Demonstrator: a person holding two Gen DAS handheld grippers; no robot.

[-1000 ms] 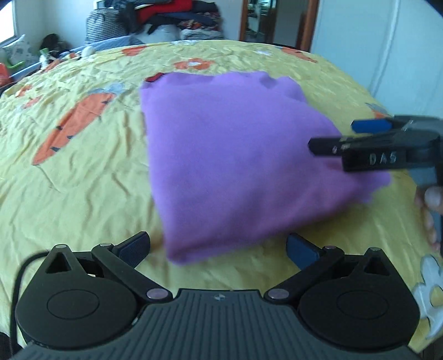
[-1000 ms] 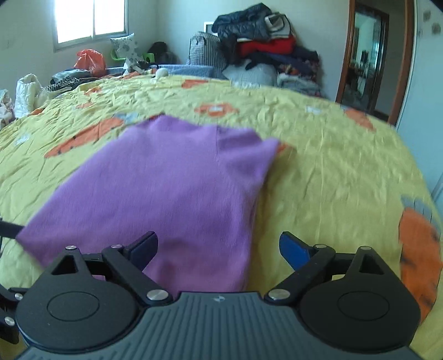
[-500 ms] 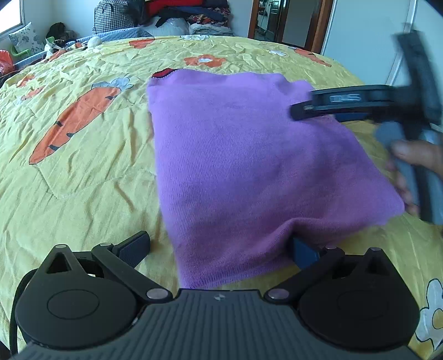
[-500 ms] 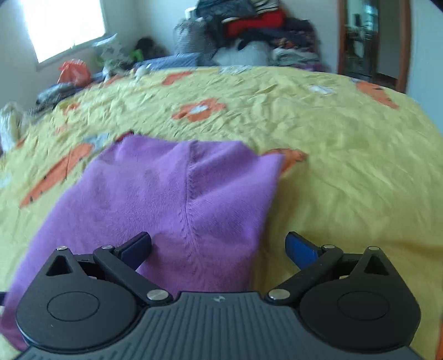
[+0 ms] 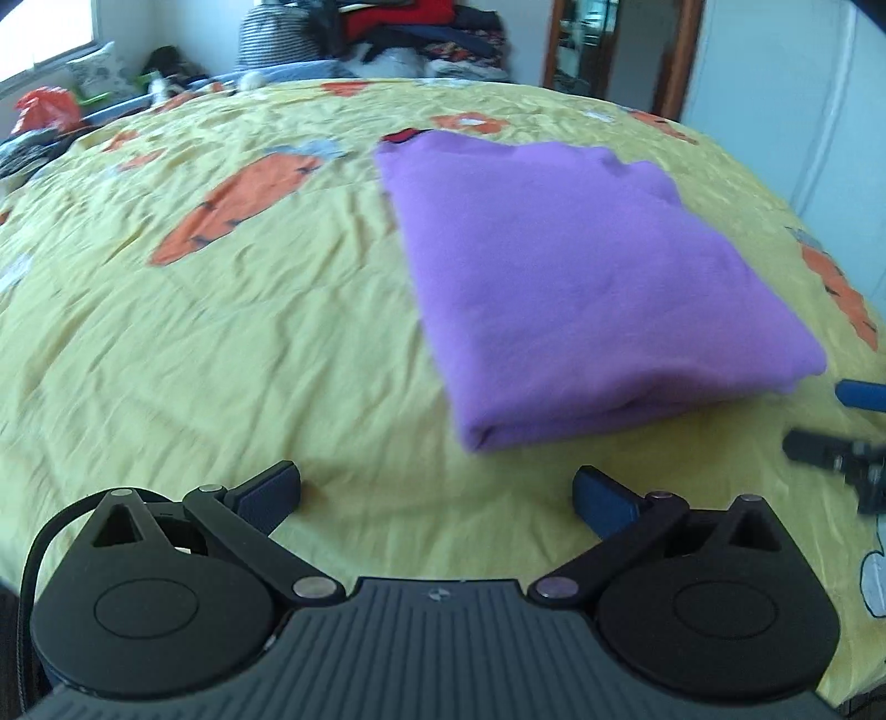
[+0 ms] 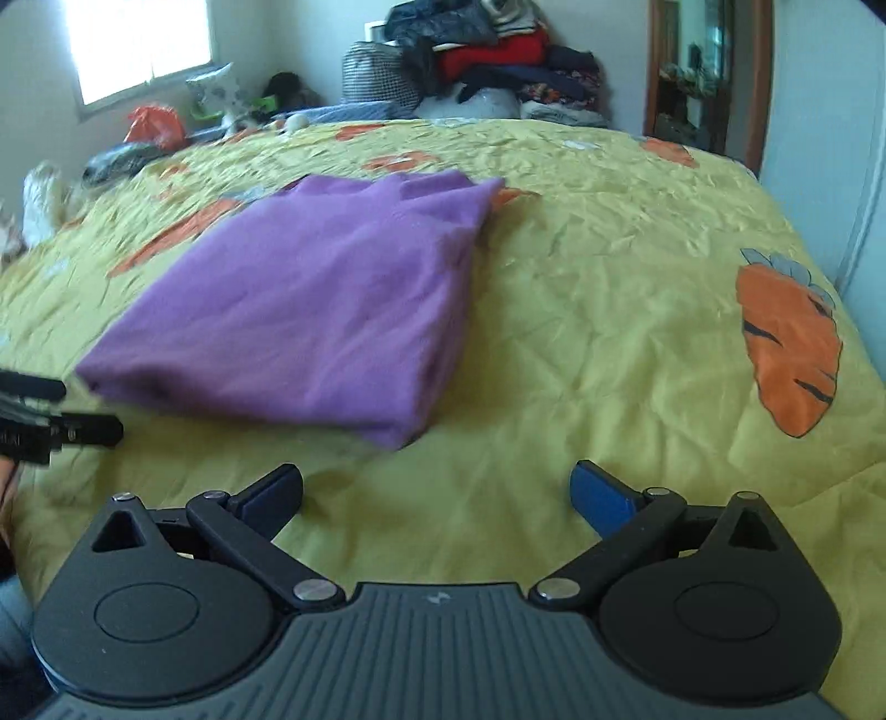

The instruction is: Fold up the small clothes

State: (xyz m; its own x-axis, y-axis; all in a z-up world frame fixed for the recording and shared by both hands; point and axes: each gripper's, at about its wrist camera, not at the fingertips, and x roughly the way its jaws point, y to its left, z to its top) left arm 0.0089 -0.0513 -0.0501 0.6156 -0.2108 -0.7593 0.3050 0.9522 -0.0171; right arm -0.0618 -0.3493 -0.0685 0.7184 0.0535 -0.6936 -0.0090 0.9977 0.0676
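Note:
A purple garment lies folded in a flat rectangle on the yellow bed cover; it also shows in the right wrist view. My left gripper is open and empty, just short of the garment's near folded edge. My right gripper is open and empty, near the garment's near right corner. The right gripper's fingertips show at the right edge of the left wrist view. The left gripper's fingertips show at the left edge of the right wrist view.
The bed cover has orange carrot prints. A pile of clothes and bags stands beyond the far edge of the bed. A doorway is at the back right. A window is at the back left.
Both grippers have drawn back from the garment, which now lies flat and folded. The right gripper has dropped from over the garment to beside its near edge.

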